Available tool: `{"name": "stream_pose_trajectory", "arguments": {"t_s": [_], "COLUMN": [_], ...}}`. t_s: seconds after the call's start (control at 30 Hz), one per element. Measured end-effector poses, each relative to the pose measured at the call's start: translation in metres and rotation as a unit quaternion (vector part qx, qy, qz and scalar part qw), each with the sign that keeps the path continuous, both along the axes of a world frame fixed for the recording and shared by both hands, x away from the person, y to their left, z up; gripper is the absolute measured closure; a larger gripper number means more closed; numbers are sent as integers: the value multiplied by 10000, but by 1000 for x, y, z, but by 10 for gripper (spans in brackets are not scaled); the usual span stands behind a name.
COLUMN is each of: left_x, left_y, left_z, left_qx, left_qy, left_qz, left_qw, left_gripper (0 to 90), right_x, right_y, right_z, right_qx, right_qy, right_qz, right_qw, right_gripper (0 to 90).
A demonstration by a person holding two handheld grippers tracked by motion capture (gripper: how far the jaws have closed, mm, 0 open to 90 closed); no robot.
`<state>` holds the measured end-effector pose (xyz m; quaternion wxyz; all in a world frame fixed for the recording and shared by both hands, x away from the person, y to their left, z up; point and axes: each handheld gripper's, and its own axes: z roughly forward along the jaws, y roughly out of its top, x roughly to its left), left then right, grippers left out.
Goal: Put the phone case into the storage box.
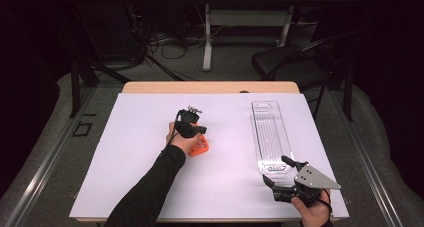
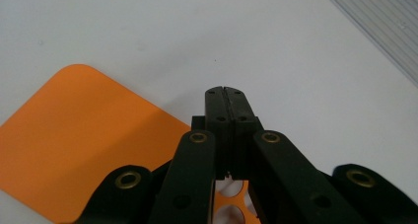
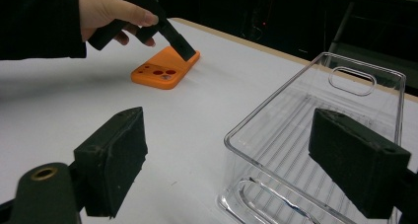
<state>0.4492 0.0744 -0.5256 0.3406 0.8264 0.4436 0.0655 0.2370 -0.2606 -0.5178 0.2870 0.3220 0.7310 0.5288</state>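
Note:
An orange phone case (image 1: 201,148) (image 2: 74,135) (image 3: 162,68) lies flat near the middle of the white sheet, its cut-outs showing. My left gripper (image 1: 200,136) (image 2: 226,91) (image 3: 185,51) is shut with its pads pressed together and nothing between them. Its tip points down at the case's far edge. A clear plastic tray (image 1: 270,132) (image 3: 315,135) lies lengthwise at the right. My right gripper (image 1: 274,170) (image 3: 236,155) stands open at the tray's near end, and the tray's near corner lies between its two pads without touching either.
A white sheet (image 1: 130,162) covers the wooden table (image 1: 210,87). Beyond the far edge stand a black chair (image 1: 295,62) and another table's legs (image 1: 207,37), with cables on the floor.

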Motion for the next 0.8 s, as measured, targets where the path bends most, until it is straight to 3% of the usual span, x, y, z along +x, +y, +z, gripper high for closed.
{"name": "stream_pose_trajectory", "arguments": {"t_s": [0.43,0.8], "left_x": [10,12], "left_y": [-8,-9], "left_z": [-15,-17], "left_qx": [253,280], "left_qy": [82,161], "left_qz": [65,55], "left_qw": [9996,9995], "left_gripper": [900,900], "right_x": [0,0], "right_y": [0,0], "right_z": [-1,-1], "right_qx": [11,21], "right_qy": [31,57], "right_qz": [31,44], "right_qw": [10000,10000], "right_gripper": [142,142]}}
